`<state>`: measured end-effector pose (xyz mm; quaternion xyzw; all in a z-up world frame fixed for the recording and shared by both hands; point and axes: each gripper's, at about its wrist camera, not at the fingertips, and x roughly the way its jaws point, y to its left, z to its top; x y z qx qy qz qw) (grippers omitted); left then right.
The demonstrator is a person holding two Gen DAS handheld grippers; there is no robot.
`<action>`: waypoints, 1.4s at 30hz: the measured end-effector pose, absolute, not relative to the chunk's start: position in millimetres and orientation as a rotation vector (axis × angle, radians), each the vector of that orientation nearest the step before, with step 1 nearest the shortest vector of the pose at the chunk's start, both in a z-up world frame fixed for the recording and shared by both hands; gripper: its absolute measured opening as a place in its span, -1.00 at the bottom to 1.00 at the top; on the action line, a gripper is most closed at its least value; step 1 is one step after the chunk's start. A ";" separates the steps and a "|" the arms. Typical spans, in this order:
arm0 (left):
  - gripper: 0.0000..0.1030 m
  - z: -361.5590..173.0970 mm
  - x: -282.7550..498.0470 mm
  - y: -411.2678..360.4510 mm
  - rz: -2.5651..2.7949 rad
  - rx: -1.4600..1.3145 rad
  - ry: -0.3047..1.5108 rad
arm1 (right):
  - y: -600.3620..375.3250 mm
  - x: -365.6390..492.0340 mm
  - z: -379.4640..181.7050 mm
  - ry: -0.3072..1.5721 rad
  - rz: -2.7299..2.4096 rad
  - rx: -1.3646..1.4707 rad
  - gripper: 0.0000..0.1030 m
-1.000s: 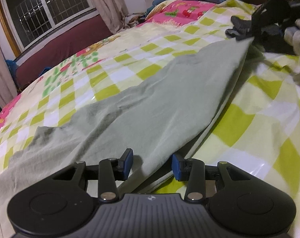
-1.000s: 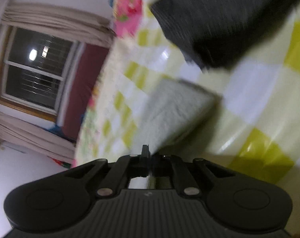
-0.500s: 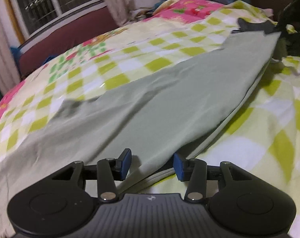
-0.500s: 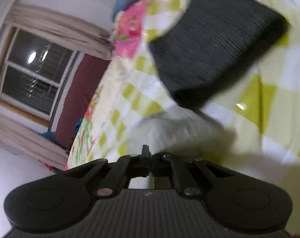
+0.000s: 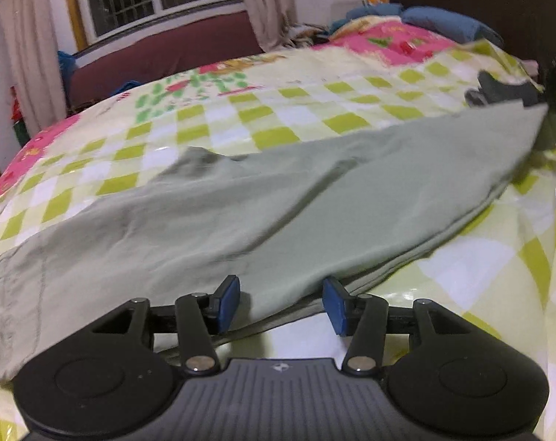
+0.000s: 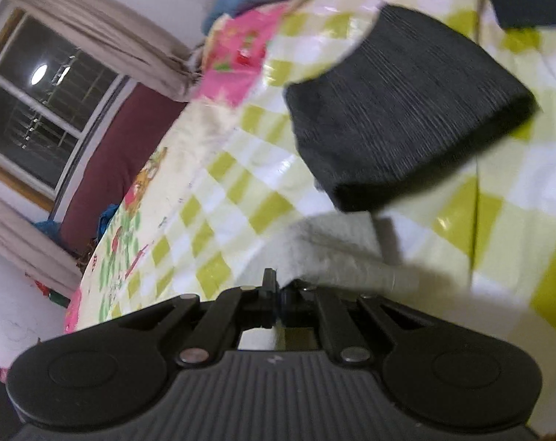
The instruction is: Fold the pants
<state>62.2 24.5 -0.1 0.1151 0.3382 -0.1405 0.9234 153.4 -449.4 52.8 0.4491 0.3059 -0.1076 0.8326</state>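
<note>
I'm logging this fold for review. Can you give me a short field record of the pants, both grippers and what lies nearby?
surface: bed with a checked sheet
pants: grey-green pants, spread flat across the bed
left gripper: jaws opening, pants edge between the pads, not pinched
right gripper: shut on a pale cloth end, likely the pants
nearby: folded dark garment beyond the right gripper

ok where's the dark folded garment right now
In the right wrist view, the dark folded garment lies upper right on the checked bedspread, just beyond the pale pants pinched in the right hand-held gripper.
</note>
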 end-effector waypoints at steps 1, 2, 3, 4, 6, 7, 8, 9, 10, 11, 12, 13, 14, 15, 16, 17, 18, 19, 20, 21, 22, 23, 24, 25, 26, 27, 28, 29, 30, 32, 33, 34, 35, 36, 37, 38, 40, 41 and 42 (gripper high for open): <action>0.23 -0.5 62.0 28.4 -0.281 0.231 0.699 | -449.9 148.1 52.1 0.644 -0.225 0.957 -0.93; 0.23 -2.3 62.4 30.6 -0.278 0.234 0.711 | -449.0 145.7 53.9 0.637 -0.223 0.953 -0.93; 0.24 -5.7 62.4 31.4 -0.278 0.242 0.728 | -447.9 145.7 56.8 0.631 -0.218 0.952 -0.93; 0.25 -8.0 61.7 31.9 -0.276 0.246 0.726 | -446.3 145.0 61.9 0.621 -0.206 0.954 -0.93; 0.25 -8.1 60.0 31.1 -0.273 0.241 0.716 | -439.6 147.7 75.8 0.599 -0.176 0.938 -0.93; 0.24 -7.1 58.8 31.3 -0.278 0.231 0.711 | -433.3 148.9 85.9 0.588 -0.152 0.921 -0.93; 0.25 -6.6 57.9 32.8 -0.280 0.217 0.706 | -422.8 151.6 99.1 0.576 -0.114 0.895 -0.93; 0.25 -6.5 57.6 34.8 -0.280 0.204 0.703 | -411.1 157.2 111.6 0.567 -0.075 0.870 -0.93; 0.25 -6.8 57.4 38.2 -0.280 0.185 0.703 | -398.5 160.1 122.9 0.561 -0.038 0.843 -0.93; 0.25 -6.6 57.3 41.8 -0.279 0.168 0.703 | -378.4 166.5 137.1 0.556 0.016 0.800 -0.93; 0.24 -6.2 57.2 45.6 -0.278 0.150 0.702 | -358.7 173.7 148.3 0.556 0.062 0.761 -0.93; 0.25 -5.5 57.1 51.1 -0.277 0.126 0.700 | -334.9 181.1 158.6 0.561 0.114 0.720 -0.93; 0.25 -4.1 56.2 56.0 -0.277 0.104 0.699 | -308.6 189.2 167.0 0.575 0.169 0.668 -0.93; 0.25 -2.4 55.7 61.2 -0.275 0.082 0.697 | -279.6 197.1 173.5 0.592 0.220 0.606 -0.93; 0.25 -0.5 55.6 68.2 -0.269 0.058 0.693 | -253.1 202.6 178.5 0.604 0.263 0.546 -0.93; 0.25 0.9 55.7 74.6 -0.259 0.038 0.692 | -214.5 209.9 181.3 0.621 0.320 0.452 -0.93; 0.25 1.8 56.0 81.7 -0.246 0.020 0.694 | -180.0 214.4 180.5 0.637 0.367 0.369 -0.93; 0.25 2.1 56.9 90.7 -0.228 -0.002 0.702 | -149.8 216.7 177.7 0.657 0.411 0.295 -0.93; 0.25 1.3 57.2 98.2 -0.220 -0.023 0.713 | -112.1 217.4 171.5 0.682 0.469 0.196 -0.93; 0.25 0.1 58.1 107.4 -0.224 -0.060 0.729 | -76.3 215.9 162.7 0.707 0.524 0.104 -0.93; 0.25 -1.2 58.3 114.7 -0.225 -0.094 0.739 | -46.3 213.7 151.0 0.730 0.574 0.031 -0.93; 0.25 -2.1 58.5 121.3 -0.220 -0.124 0.745 | -23.5 211.0 141.2 0.743 0.610 -0.027 -0.93; 0.25 -2.7 58.6 125.5 -0.210 -0.135 0.749 | -0.7 206.7 128.8 0.747 0.636 -0.095 -0.93; 0.25 -3.0 58.3 128.7 -0.203 -0.139 0.747 | 13.1 203.4 117.2 0.755 0.646 -0.142 -0.93; 0.25 -3.5 57.7 130.8 -0.204 -0.145 0.746 | 26.1 201.1 104.1 0.782 0.656 -0.173 -0.93; 0.25 -4.4 57.7 132.4 -0.210 -0.154 0.747 | 32.5 199.2 94.2 0.806 0.660 -0.183 -0.93; 0.25 -5.1 57.5 133.5 -0.215 -0.159 0.748 | 34.1 198.3 86.7 0.819 0.655 -0.192 -0.93; 0.25 -5.3 57.3 134.2 -0.219 -0.161 0.747 | 36.6 197.0 80.0 0.826 0.643 -0.209 -0.93; 0.25 -5.0 57.0 134.3 -0.221 -0.161 0.746 | 35.7 195.2 77.2 0.830 0.633 -0.215 -0.93; 0.25 -3.4 56.6 135.8 -0.227 -0.167 0.743 | 33.3 193.3 75.9 0.838 0.625 -0.207 -0.93; 0.25 -3.2 56.3 136.9 -0.230 -0.172 0.742 | 34.7 188.7 76.8 0.836 0.629 -0.210 -0.93; 0.25 -3.2 56.2 138.5 -0.232 -0.182 0.742 | 35.7 186.3 77.7 0.830 0.635 -0.217 -0.92; 0.25 -3.0 55.5 140.7 -0.233 -0.191 0.743 | 38.9 183.1 78.6 0.825 0.642 -0.228 -0.92; 0.25 -2.8 55.5 142.5 -0.232 -0.198 0.743 | 41.3 183.2 78.1 0.821 0.656 -0.238 -0.86; 0.25 -2.5 54.9 144.1 -0.230 -0.205 0.742 | 44.5 183.4 78.1 0.824 0.683 -0.247 -0.83; 0.25 -2.2 54.7 145.5 -0.226 -0.208 0.742 | 46.8 182.8 78.3 0.836 0.714 -0.249 -0.83; 0.25 -2.3 53.9 147.9 -0.215 -0.216 0.746 | 50.0 181.0 80.1 0.837 0.736 -0.246 -0.83; 0.25 -2.5 53.0 149.0 -0.211 -0.220 0.750 | 52.3 179.6 79.2 0.838 0.747 -0.254 -0.82; 0.25 -2.5 52.2 150.5 -0.208 -0.227 0.754 | 53.8 179.3 78.3 0.844 0.765 -0.260 -0.75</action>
